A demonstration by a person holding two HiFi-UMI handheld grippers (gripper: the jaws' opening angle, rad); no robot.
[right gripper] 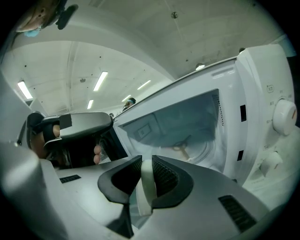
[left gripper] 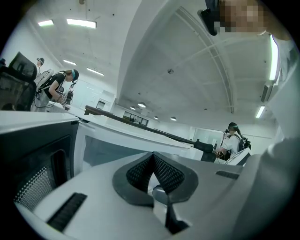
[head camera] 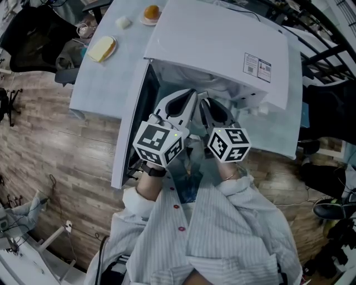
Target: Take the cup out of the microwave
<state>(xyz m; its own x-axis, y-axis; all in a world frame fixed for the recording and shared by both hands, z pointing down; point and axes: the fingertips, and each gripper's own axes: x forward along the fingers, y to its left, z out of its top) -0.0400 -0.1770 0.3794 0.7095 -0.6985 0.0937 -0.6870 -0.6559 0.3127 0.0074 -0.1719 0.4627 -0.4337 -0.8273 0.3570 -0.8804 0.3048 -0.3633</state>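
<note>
The white microwave point(head camera: 222, 50) stands on a pale table with its door point(head camera: 130, 122) swung open to the left. Both grippers hang side by side in front of the opening. My right gripper point(right gripper: 146, 161) is shut on the thin white wall of the cup point(right gripper: 147, 187), which stands upright between its pads, outside the cavity point(right gripper: 187, 126). The head view hides the cup under the right gripper point(head camera: 203, 100). My left gripper point(left gripper: 153, 157) has its pads touching at the tips with nothing between them. It shows beside the open door point(left gripper: 112, 145) and, from above, as the left gripper point(head camera: 192, 93).
The microwave's knobs point(right gripper: 283, 115) sit on its right panel. On the table behind it lie a plate with yellow food point(head camera: 102, 48), a bun on a plate point(head camera: 151, 12) and a small white piece point(head camera: 123, 22). A black chair point(head camera: 33, 33) stands left. Other people work in the background.
</note>
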